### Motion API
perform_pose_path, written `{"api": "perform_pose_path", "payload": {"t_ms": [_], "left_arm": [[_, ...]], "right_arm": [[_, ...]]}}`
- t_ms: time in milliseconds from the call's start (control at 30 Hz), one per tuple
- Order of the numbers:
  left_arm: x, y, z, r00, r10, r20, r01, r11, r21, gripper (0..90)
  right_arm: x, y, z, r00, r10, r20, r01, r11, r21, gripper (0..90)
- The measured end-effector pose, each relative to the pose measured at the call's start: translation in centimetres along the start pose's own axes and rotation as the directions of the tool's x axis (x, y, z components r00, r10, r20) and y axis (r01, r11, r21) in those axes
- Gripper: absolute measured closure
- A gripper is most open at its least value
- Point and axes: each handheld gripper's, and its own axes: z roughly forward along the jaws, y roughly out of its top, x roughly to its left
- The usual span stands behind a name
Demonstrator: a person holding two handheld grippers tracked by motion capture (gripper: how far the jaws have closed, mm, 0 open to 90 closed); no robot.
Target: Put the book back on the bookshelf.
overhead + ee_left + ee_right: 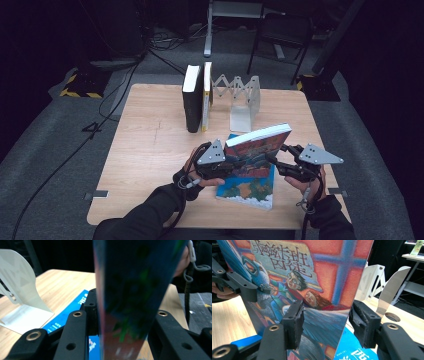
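Note:
A thick book with a colourful illustrated cover point(257, 145) point(287, 277) is held tilted above the table. My left gripper point(229, 162) point(122, 317) is shut on its left end, where the dark edge of the book point(130, 290) fills the space between the jaws. My right gripper point(275, 156) point(325, 320) stands open at the book's right end, one jaw in front of the cover and the other just past its edge. The left gripper point(242, 287) also shows far off on the book. Under it a blue book point(250, 190) point(67, 315) point(354, 347) lies flat.
A black book point(191, 97) and a pale yellow-edged book point(206, 95) stand upright at the back of the wooden table point(145, 150). Beside them stands an extending metal bookend point(245, 100) point(20, 290) point(387, 290). A dark chair point(282, 30) is behind the table.

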Motion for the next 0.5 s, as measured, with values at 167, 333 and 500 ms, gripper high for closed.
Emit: {"api": "perform_pose_path", "payload": {"t_ms": [167, 333, 500], "left_arm": [[0.04, 0.20, 0.40, 0.9997, -0.008, -0.023, 0.007, 0.9997, -0.024, 68.0], [0.10, 0.44, 0.63, 0.9996, -0.014, -0.026, 0.013, 0.9993, -0.036, 72.5], [-0.18, 0.37, 0.56, 0.9987, -0.012, -0.050, 0.010, 0.9993, -0.036, 73.7]], "right_arm": [[0.01, 0.03, 0.04, 1.0000, -0.001, 0.001, 0.001, 1.000, 0.000, 46.0], [0.03, 0.09, 0.14, 0.9999, -0.011, 0.010, 0.011, 1.000, 0.010, 44.8], [0.08, -0.05, -0.12, 0.9977, -0.054, 0.040, 0.051, 0.996, 0.074, 41.0]]}}
